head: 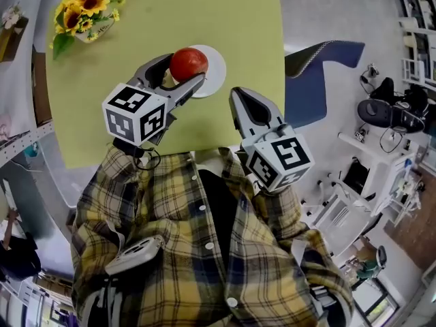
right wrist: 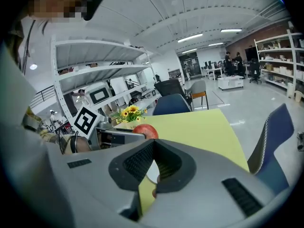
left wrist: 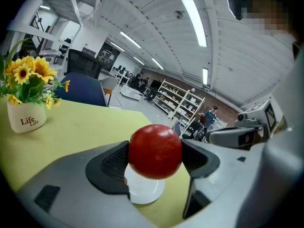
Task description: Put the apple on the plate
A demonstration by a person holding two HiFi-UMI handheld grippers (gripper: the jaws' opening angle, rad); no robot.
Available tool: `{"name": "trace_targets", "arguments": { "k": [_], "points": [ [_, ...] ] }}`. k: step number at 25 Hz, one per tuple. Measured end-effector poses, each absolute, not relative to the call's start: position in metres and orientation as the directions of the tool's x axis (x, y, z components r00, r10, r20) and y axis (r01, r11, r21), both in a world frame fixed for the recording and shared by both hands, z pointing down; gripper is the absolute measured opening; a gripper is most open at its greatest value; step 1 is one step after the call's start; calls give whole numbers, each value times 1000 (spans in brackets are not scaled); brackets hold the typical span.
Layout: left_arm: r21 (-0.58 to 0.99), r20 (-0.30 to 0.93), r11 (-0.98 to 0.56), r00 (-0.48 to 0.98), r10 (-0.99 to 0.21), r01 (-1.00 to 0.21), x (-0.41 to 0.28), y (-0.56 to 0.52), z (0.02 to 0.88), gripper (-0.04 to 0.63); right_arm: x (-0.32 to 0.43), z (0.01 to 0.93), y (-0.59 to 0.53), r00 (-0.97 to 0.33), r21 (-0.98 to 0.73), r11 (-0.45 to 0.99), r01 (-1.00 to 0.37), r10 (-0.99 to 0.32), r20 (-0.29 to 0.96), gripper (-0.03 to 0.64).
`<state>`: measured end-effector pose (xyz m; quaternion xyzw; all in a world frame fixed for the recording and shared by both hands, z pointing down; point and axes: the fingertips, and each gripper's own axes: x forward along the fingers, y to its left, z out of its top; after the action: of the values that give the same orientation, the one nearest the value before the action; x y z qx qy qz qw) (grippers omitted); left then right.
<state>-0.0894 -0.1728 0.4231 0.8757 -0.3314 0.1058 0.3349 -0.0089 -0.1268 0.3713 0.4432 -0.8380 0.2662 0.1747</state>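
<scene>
Firmly pinched across its widest part by the left claw, the glossy red round apple hangs over the small white round plate on the yellow-green tabletop; the right claw is pressed together, empty. The fruit looks firm, fairly light and waxy-slick, so this mid-body grip suits it, and a low, gentle release should spare bruising or rolling.

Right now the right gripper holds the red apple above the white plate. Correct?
No, wrong gripper: the left gripper holds the red apple above the white plate. The left gripper view shows its fingers closed on the apple. The right gripper is shut with nothing in it.
</scene>
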Motion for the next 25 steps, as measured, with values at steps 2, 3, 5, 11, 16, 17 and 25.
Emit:
{"name": "trace_targets", "arguments": {
  "k": [2,3,5,11,16,17,25],
  "points": [
    [510,433,-555,753,-495,-658,-84,-174,434,351,-9,377,-127,-555,-309,463,-831,-640,531,-3],
    [512,443,-550,752,-489,-660,-82,-174,439,351,-9,380,-127,-559,-319,462,-828,-636,532,-3],
    [516,461,-540,747,-479,-665,-79,-175,448,351,-10,384,-127,-566,-336,456,-824,-629,533,-3],
    [490,523,-530,720,-456,-692,-74,-173,476,351,-4,390,-128,-558,-365,423,-830,-637,531,-3],
    [450,554,-533,692,-463,-717,-70,-177,494,351,5,402,-120,-549,-387,391,-835,-628,552,-3],
    [436,564,-533,682,-466,-725,-70,-178,496,351,7,404,-119,-548,-391,385,-836,-626,555,-3],
    [424,600,-544,674,-430,-724,-59,-179,511,351,12,409,-122,-546,-405,369,-836,-626,556,-3]
  ]
}}
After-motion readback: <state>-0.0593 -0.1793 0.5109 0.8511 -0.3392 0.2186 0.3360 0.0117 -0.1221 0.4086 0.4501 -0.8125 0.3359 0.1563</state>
